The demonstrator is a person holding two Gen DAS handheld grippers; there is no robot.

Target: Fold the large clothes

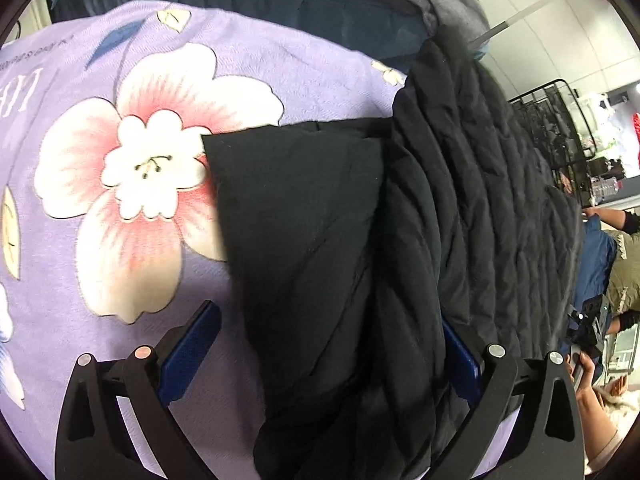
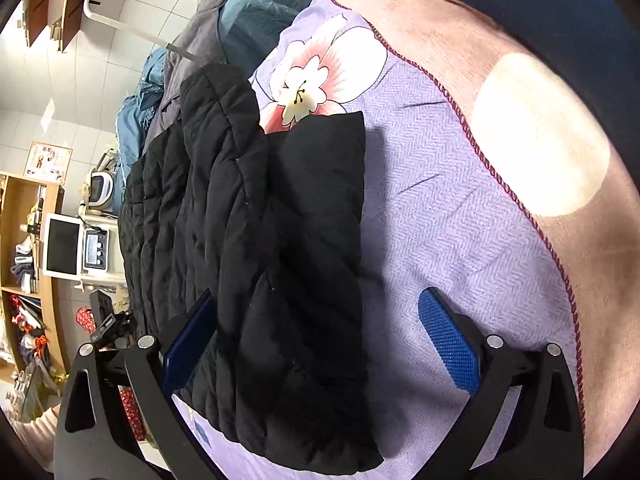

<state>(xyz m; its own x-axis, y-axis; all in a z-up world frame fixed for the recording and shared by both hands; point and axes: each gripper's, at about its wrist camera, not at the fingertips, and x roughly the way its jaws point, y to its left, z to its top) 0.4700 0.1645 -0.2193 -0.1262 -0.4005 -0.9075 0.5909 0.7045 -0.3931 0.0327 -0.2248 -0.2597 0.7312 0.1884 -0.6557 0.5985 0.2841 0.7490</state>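
A black quilted jacket (image 1: 460,208) lies on a purple flowered bedspread (image 1: 120,240), with a smooth black sleeve (image 1: 304,232) folded over it. My left gripper (image 1: 324,344) is open, its blue pads on either side of the jacket's near end, not clamped. In the right wrist view the same jacket (image 2: 248,240) lies lengthwise on the bedspread (image 2: 460,220). My right gripper (image 2: 320,340) is open and straddles the jacket's near edge; its left pad is at the fabric and its right pad is over bare bedspread.
Blue and grey bedding (image 2: 224,28) is piled at the far end. A pink blanket edge (image 2: 540,128) lies to the right. Shelves and a monitor (image 2: 62,244) stand at the left. Black wire racks (image 1: 560,120) and another person (image 1: 616,264) are at the right.
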